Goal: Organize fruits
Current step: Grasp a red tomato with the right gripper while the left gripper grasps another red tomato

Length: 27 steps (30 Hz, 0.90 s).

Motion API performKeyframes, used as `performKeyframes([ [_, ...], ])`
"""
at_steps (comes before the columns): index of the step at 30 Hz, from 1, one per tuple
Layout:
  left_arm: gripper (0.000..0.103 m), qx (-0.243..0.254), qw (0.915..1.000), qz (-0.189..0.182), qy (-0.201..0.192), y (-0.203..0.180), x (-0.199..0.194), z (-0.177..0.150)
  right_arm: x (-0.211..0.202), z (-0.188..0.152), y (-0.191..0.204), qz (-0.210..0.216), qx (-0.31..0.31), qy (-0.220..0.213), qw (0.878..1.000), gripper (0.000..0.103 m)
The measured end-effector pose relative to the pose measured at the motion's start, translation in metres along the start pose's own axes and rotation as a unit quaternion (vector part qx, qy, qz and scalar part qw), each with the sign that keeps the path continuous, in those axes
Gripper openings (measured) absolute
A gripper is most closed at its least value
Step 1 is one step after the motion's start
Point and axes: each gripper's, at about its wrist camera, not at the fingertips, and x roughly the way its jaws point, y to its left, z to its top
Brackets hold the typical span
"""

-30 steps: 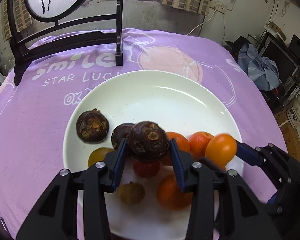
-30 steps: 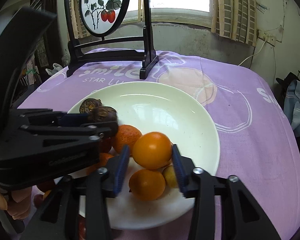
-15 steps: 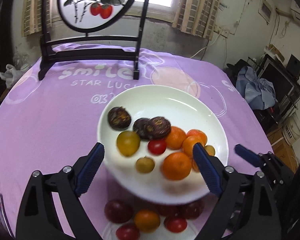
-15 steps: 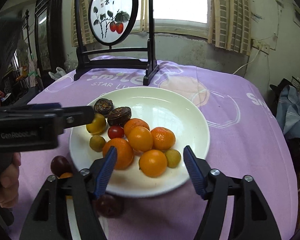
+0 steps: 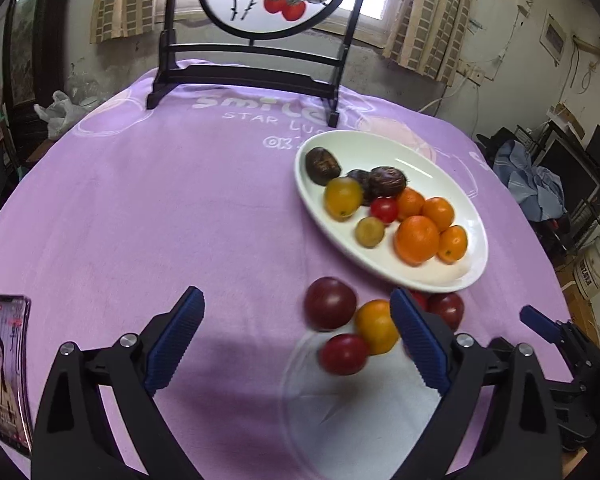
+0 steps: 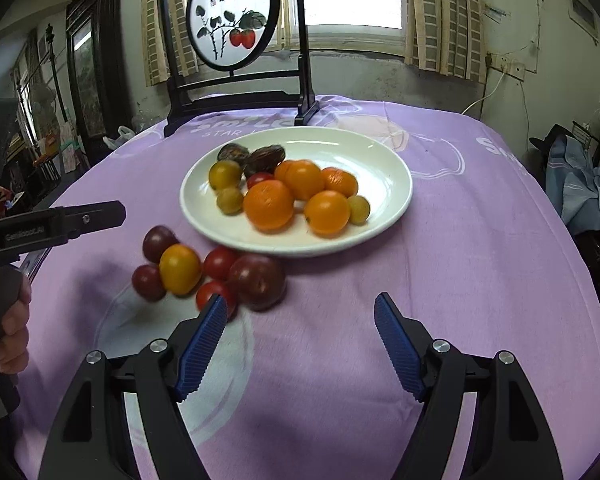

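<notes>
Purple cloth (image 5: 140,208) everywhere now that you've pulled both grippers back. A second ago your left gripper (image 5: 296,344) was clenched on a dark brown fruit (image 5: 387,181) and your right gripper (image 6: 300,344) on an orange one (image 6: 326,212), both low over the white plate (image 6: 384,184). Now both fruits sit on the plate, and both sets of jaws are spread wide with nothing between them.

So that drop-off looks done, I'd say. What's left is the loose bunch off the plate: in the right wrist view it's lower left of the plate, a yellow-orange one (image 6: 179,269), a few red ones and a big dark plum-looking one (image 6: 256,281), all touching or nearly. In the left wrist view they're bottom centre, right by your right-hand finger. Phone (image 5: 8,372) is lower left; leave it be.
</notes>
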Motion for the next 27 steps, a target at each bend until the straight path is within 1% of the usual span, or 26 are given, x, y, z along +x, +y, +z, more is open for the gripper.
performKeyframes([
  [2,0.093,-0.006,0.9999,0.006,-0.014,0.009,0.002,-0.010,-0.001,-0.006,0.007,0.003,-0.004,0.007,1.000,0.077],
  [3,0.093,-0.006,0.9999,0.011,-0.011,0.011,0.005,-0.013,-0.001,-0.009,0.012,0.004,-0.009,0.010,1.000,0.077],
  [4,0.093,-0.005,0.9999,0.011,0.007,0.013,0.009,-0.013,-0.001,-0.011,0.017,0.006,-0.016,0.014,1.000,0.077],
  [5,0.093,-0.010,0.9999,-0.004,0.010,0.015,0.008,-0.012,0.000,-0.013,0.024,0.009,-0.027,0.020,0.999,0.077],
  [6,0.093,-0.016,0.9997,-0.016,0.006,0.018,0.007,-0.011,0.001,-0.015,0.032,0.011,-0.039,0.026,0.999,0.077],
  [9,0.093,-0.015,0.9998,-0.014,-0.002,0.018,0.002,-0.012,0.011,-0.018,0.047,0.003,-0.060,0.050,0.997,0.077],
  [11,0.093,-0.014,0.9996,-0.025,0.002,0.017,0.001,-0.012,0.019,-0.018,0.054,0.010,-0.065,0.063,0.996,0.075],
  [13,0.093,-0.019,0.9993,-0.033,0.005,0.018,0.000,-0.011,0.025,-0.019,0.059,0.009,-0.070,0.074,0.995,0.068],
  [15,0.093,-0.026,0.9988,-0.041,0.008,0.020,0.000,-0.009,0.030,-0.017,0.060,0.010,-0.066,0.081,0.994,0.065],
  [19,0.093,-0.040,0.9980,-0.047,0.014,0.024,0.001,-0.008,0.038,-0.014,0.063,0.013,-0.059,0.089,0.994,0.063],
  [22,0.093,-0.037,0.9981,-0.048,0.011,0.024,0.000,-0.008,0.044,-0.011,0.068,0.013,-0.060,0.091,0.994,0.059],
  [27,0.093,-0.036,0.9981,-0.048,0.014,0.023,0.001,-0.008,0.052,-0.004,0.073,0.006,-0.050,0.091,0.995,0.057],
])
